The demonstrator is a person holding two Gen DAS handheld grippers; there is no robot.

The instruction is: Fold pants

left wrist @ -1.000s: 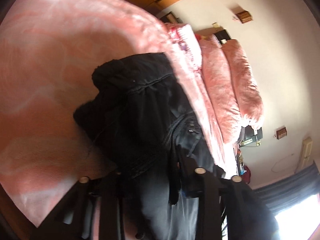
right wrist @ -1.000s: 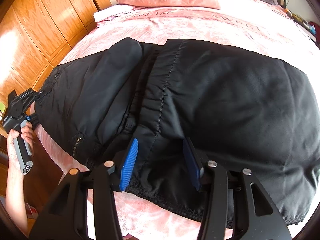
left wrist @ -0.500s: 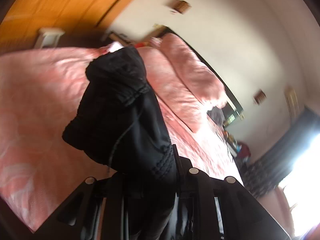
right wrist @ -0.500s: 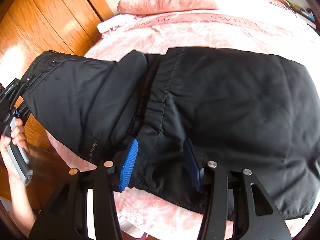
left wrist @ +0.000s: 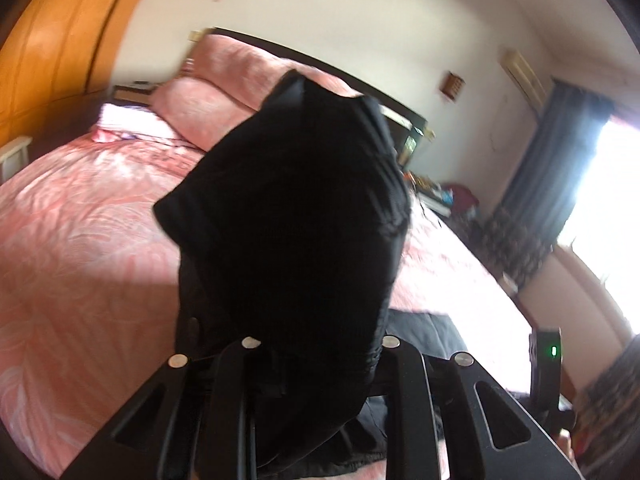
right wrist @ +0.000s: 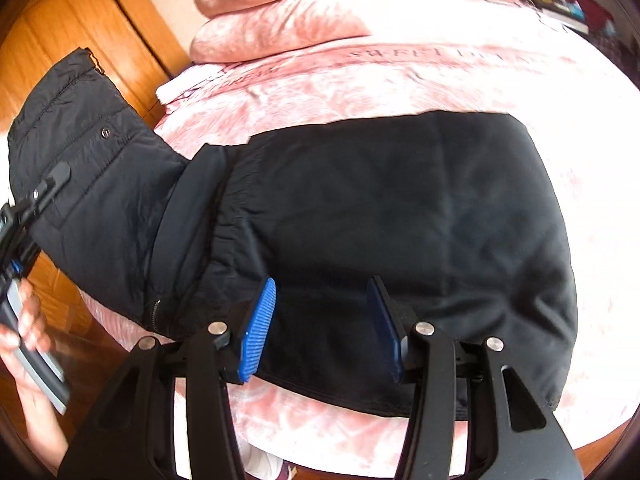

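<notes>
Black pants lie across a pink bedspread. Their left end, the waist part with a snap and a zipper, is lifted off the bed. My left gripper is shut on that raised end, at the far left of the right wrist view. In the left wrist view the held black cloth hangs in front of the lens and hides the fingertips of that gripper. My right gripper is open, its blue pads astride the pants' near edge, holding nothing.
Pink pillows are stacked at the head of the bed. A wooden wardrobe stands to the left, close to the bed's side. A window with dark curtains and a cluttered shelf are on the far side.
My left gripper has lifted the waist end of the pants up off the bed and swung it over toward the rest of the pants. My right gripper has stayed open over the near edge.
</notes>
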